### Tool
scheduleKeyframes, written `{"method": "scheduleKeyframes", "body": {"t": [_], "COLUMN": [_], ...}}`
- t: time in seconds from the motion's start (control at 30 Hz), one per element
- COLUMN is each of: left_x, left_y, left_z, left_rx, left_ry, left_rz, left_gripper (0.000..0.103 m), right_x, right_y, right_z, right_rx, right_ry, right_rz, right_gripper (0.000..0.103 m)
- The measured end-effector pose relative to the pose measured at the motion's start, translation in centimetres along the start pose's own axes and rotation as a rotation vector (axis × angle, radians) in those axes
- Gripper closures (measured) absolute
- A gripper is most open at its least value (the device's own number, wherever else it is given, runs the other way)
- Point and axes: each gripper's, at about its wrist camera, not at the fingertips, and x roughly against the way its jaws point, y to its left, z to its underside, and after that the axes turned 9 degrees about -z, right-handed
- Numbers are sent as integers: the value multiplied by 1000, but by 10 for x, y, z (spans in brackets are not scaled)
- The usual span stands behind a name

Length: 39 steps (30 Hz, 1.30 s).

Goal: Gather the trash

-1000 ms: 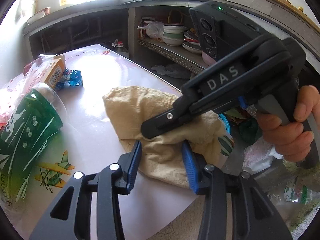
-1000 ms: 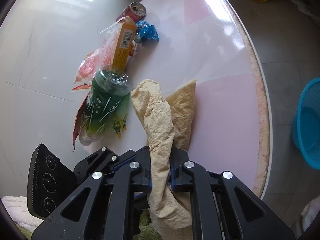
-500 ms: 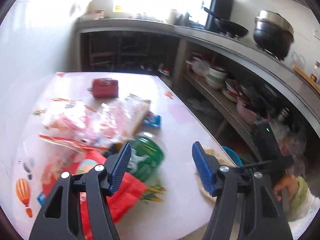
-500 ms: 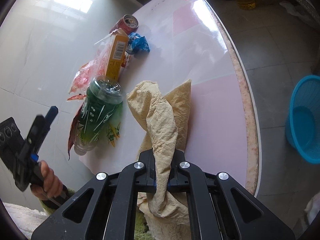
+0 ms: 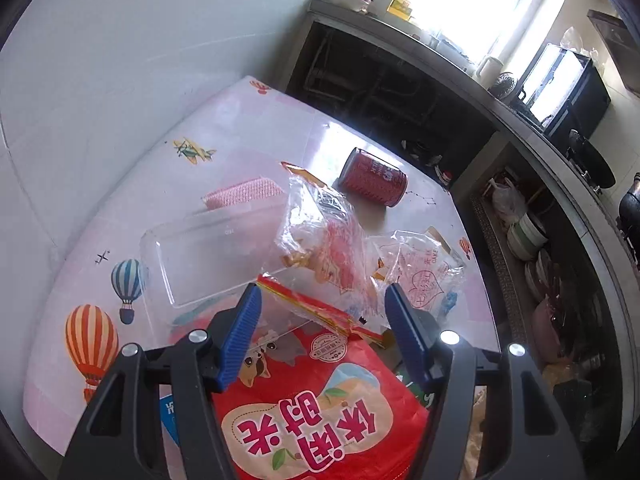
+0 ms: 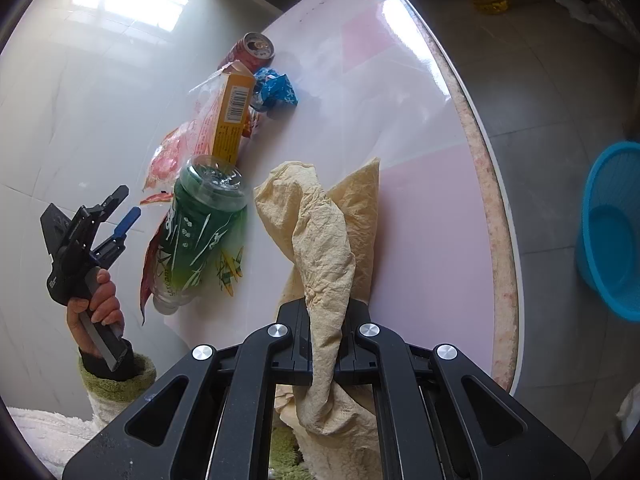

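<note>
1. Since a second ago, the left claw (image 5: 322, 334) has been carried away from the beige cloth (image 6: 324, 240) and is now held over the pile of wrappers at the wall side of the tabletop (image 6: 420, 200); its jaws have just been opening and stand wide apart, with nothing pressed between them.
2. The right claw (image 6: 325, 350) is closed on the beige cloth, which is draped from the jaws onto the tabletop near the curved edge.
3. A clear plastic tray (image 5: 208, 256) is seen lying empty on the tabletop, with a pink sponge (image 5: 244, 196) just behind it.
4. A blue basket (image 6: 612, 232) is seen on the floor, well apart from the tabletop; nothing is seen in it.
5. Large Chinese characters are printed on the red snack bag (image 5: 320, 412) below the left claw, and "CAKE" can be read on a clear wrapper (image 5: 420, 272).
6. A red can (image 5: 372, 178) lies on its side; its lettering is too small to read.
7. A barcode is shown on the orange box (image 6: 232, 120), beside a green bottle (image 6: 200, 232) and a crumpled blue wrapper (image 6: 278, 92).
8. Open room is left on the pink part of the tabletop between the cloth and the rounded edge.
</note>
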Motion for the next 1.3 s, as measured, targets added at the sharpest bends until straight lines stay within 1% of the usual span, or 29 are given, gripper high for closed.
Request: {"method": "scheduleKeyframes", "body": {"t": [0.07,0.23,0.3,0.33,0.37,0.43,0.47,0.57,0.67,0.77,0.83,1.03,1.3], "left_x": [-7,-18,-21,-23,-23,-23,-22,-18,-14,-8,-1,20,61], "left_y": [1,10,12,14,15,16,16,14,12,13,13,4,0], "left_z": [-2,-9,-11,-12,-11,-11,-10,-10,-10,-9,-9,-13,-22], "left_rx": [17,95,113,120,131,144,146,144,148,149,150,124,85], "left_ry": [25,55,59,63,66,65,61,42,25,-9,-36,-119,-247], "left_rz": [10,60,75,78,84,95,98,110,126,141,159,203,229], "left_gripper": [41,41,47,53,57,70,73,89,97,102,103,103,103], "right_x": [-1,0,0,0,-1,-1,-1,0,-1,-1,-1,-1,2], "right_y": [1,1,1,1,1,1,1,0,0,0,1,3,3], "right_z": [0,-1,-1,-1,-1,-1,-1,-1,-1,0,0,1,2], "right_rx": [-1,1,1,2,0,-2,-2,-1,-1,-1,-1,3,-3], "right_ry": [0,1,1,2,1,-1,-2,0,-2,-5,-7,-12,-30], "right_rz": [2,1,1,0,0,-1,0,1,3,3,5,11,18], "right_gripper": [98,98,98,98,98,98,98,98,98,98,98,98,99]}}
